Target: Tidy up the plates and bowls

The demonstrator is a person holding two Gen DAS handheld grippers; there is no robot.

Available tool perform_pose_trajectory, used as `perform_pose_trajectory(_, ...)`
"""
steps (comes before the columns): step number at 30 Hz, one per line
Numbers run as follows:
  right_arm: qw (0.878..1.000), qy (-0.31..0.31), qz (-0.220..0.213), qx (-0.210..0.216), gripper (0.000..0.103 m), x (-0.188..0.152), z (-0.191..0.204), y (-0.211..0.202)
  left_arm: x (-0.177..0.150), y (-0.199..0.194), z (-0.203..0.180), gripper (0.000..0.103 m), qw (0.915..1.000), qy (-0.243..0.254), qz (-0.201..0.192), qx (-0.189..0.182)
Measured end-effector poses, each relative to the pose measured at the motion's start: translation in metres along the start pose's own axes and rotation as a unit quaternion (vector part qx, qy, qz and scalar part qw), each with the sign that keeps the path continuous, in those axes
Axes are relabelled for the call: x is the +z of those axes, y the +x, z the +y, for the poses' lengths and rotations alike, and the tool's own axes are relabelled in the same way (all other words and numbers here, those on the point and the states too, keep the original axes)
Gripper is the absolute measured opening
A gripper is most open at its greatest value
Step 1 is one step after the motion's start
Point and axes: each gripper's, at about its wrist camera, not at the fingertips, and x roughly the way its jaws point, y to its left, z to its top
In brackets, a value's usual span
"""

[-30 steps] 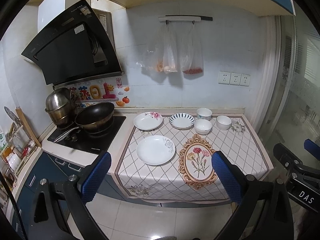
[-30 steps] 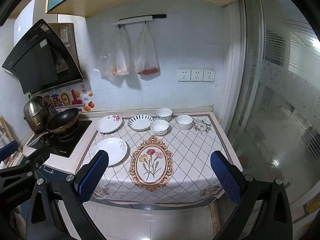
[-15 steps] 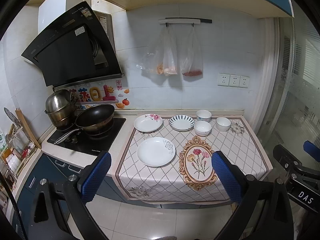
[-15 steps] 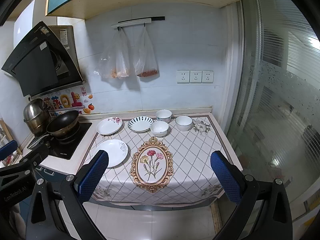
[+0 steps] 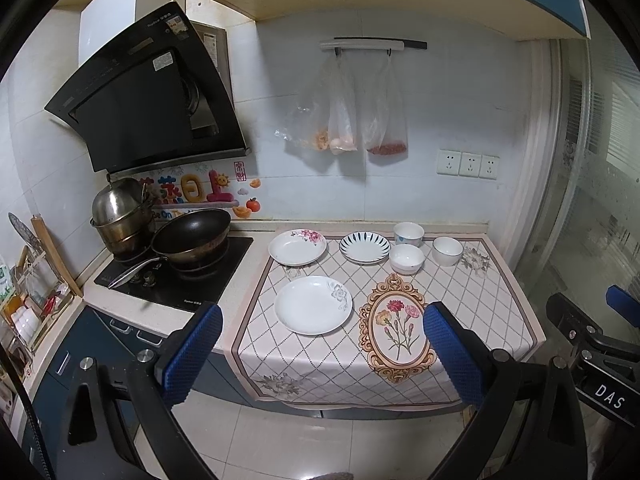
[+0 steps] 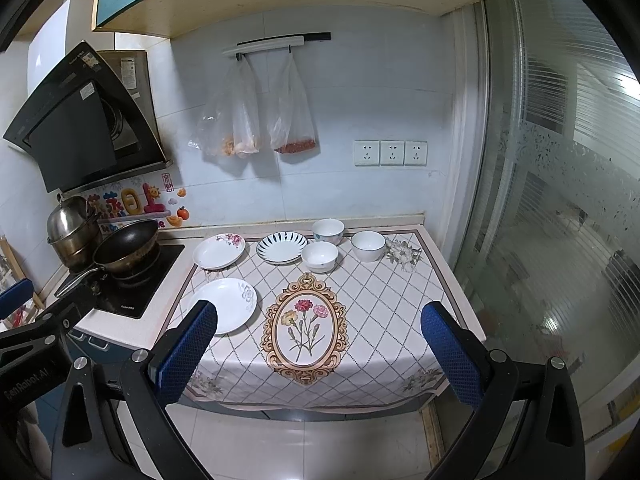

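On the patterned cloth lie three plates: a white plate with a grey flower (image 5: 313, 305) (image 6: 228, 309) nearest me, a pink-flowered plate (image 5: 297, 247) (image 6: 218, 251) behind it, and a blue-striped plate (image 5: 364, 247) (image 6: 281, 247) beside that. Three white bowls stand at the back: one (image 5: 408, 234) (image 6: 328, 231) by the wall, one (image 5: 406, 258) (image 6: 319, 256) in front of it, one (image 5: 447, 251) (image 6: 368, 245) to the right. My left gripper (image 5: 322, 356) and right gripper (image 6: 318, 354) hang open in front of the counter's edge, nothing between their fingers.
A black hob (image 5: 176, 272) with a wok (image 5: 191, 236) and steel pots (image 5: 120, 216) sits left of the cloth. Plastic bags (image 5: 348, 120) hang from a wall rail, sockets (image 5: 468, 164) to their right. A glass door (image 6: 560, 200) bounds the right side. A rack (image 5: 28, 304) stands at far left.
Both cameras have drawn back and risen slightly, so the counter sits a little lower and farther in view. Dishes have not moved; both grippers stay open.
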Motion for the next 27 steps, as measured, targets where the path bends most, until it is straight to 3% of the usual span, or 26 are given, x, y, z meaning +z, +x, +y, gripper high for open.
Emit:
perform_pose_trajectory(14,1.0,0.007,0.008,-0.005,0.103,0.005,0.012,0.01,0.004,0.009,0.007,0.103,1.0,0.005,0.004,-0.006)
perform_pose_trajectory(20,1.0,0.014,0.008,-0.011,0.103,0.011,0.027,0.022,0.013,0.026,0.027,0.103,0.9999,0.0,-0.001,-0.013)
perform_pose_trajectory(27,1.0,0.021,0.016,-0.003,0.103,0.017,0.044,0.055,0.021,0.066,0.05,0.103,0.9998,-0.014,0.011,0.003)
